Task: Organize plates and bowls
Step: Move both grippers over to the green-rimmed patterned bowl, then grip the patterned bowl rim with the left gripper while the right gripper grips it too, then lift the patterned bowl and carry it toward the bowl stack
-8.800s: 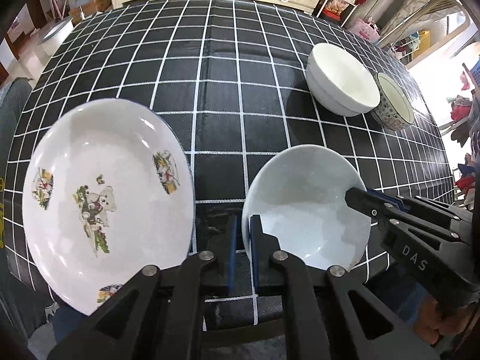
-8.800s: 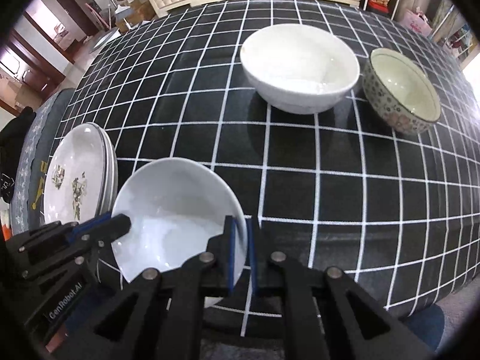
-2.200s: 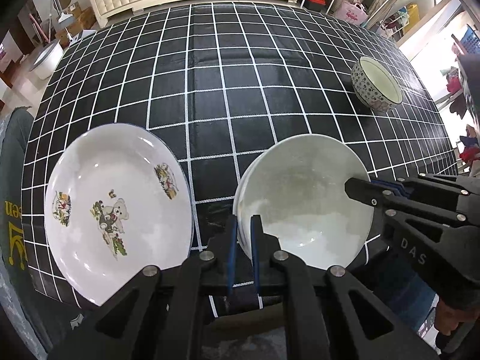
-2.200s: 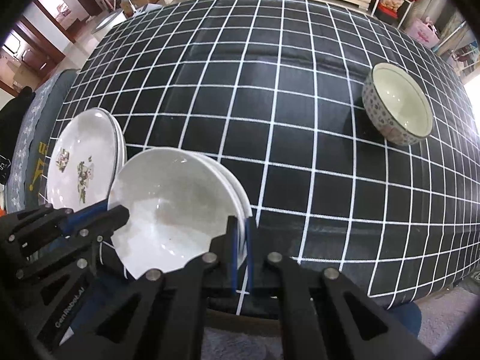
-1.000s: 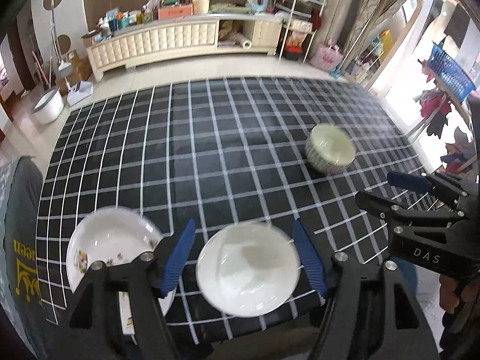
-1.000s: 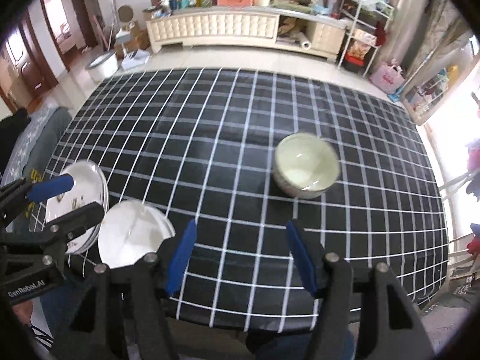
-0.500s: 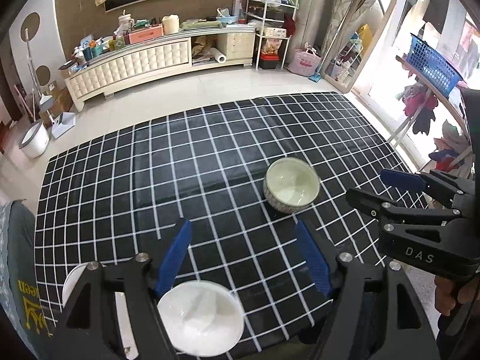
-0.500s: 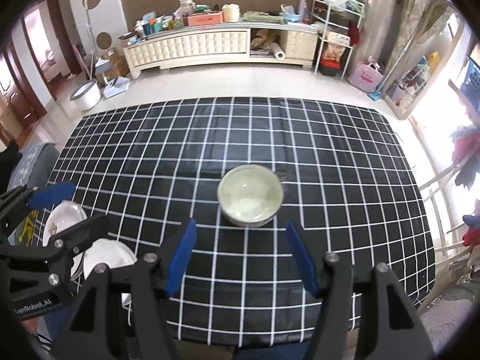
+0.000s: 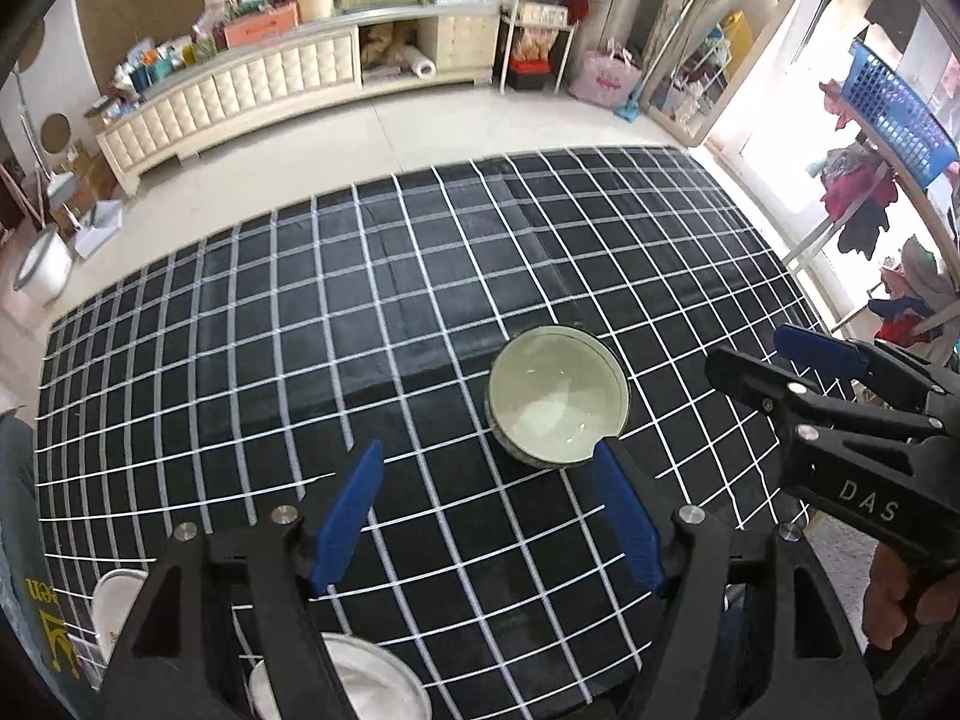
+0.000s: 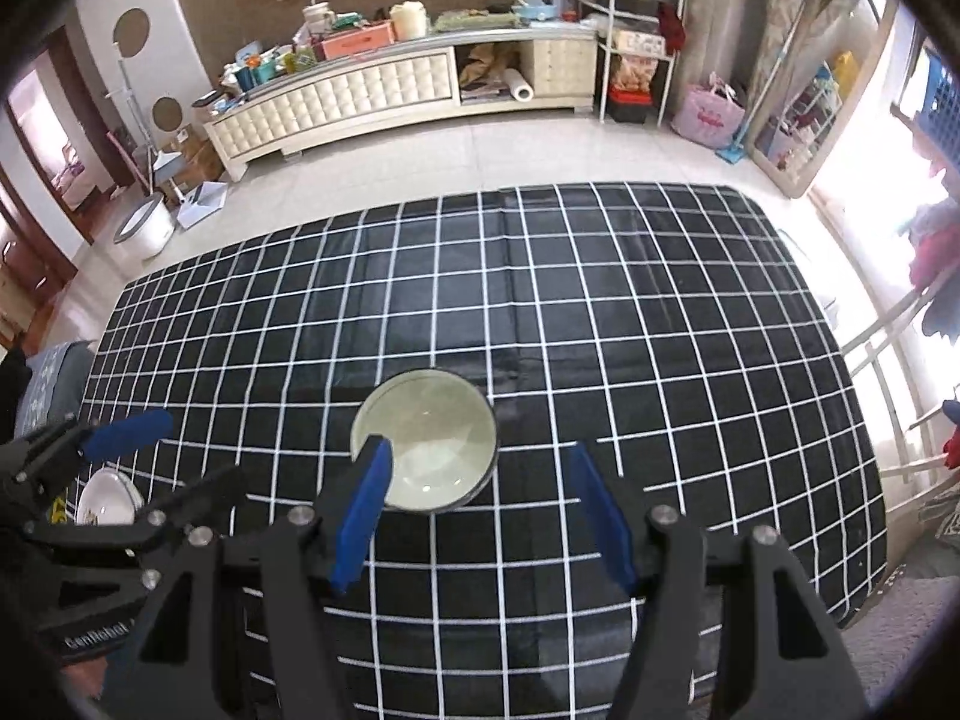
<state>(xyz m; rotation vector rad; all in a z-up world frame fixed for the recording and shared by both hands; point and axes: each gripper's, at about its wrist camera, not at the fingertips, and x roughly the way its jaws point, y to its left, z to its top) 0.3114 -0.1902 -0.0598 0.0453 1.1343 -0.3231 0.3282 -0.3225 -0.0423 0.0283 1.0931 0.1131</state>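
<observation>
Grippers raised high over the checked table, both gaping and empty.

Left gripper (image 9: 487, 480) and right gripper (image 10: 477, 483), clamped shut on the white bowls' rims two seconds ago, now hang wide apart, holding nothing. The round patterned bowl (image 10: 424, 440), pale glazed inside, sits alone mid-table on the glossy black, white-gridded tablecloth (image 10: 600, 300). The stacked white bowls (image 9: 360, 684) and bear-print plate (image 10: 108, 498) lie at the near left edge. Lettering reads "DAS" and "GenRobot".
</observation>
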